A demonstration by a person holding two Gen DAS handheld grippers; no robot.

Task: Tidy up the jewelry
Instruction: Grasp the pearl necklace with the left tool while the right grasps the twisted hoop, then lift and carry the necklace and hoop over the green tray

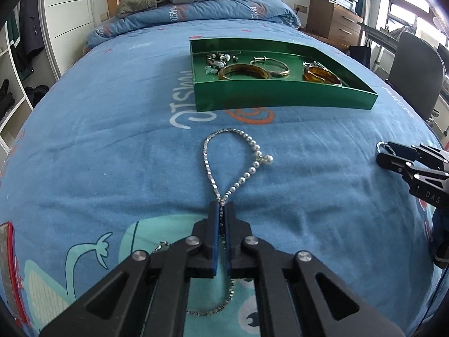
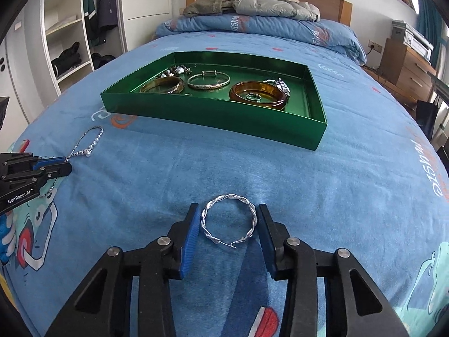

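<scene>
Ahead of both grippers, a green tray (image 2: 179, 119) is seen holding amber bangles, a silver bangle and beads, while the pearl necklace (image 1: 254, 156) is pinched by the left gripper (image 1: 223, 206) and a twisted silver hoop (image 2: 228, 220) is straddled by the parted right gripper (image 2: 228, 219).

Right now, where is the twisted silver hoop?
In the right wrist view the twisted silver hoop lies on the blue bedspread, between the open fingers of the right tool, nearer than the green tray.
</scene>
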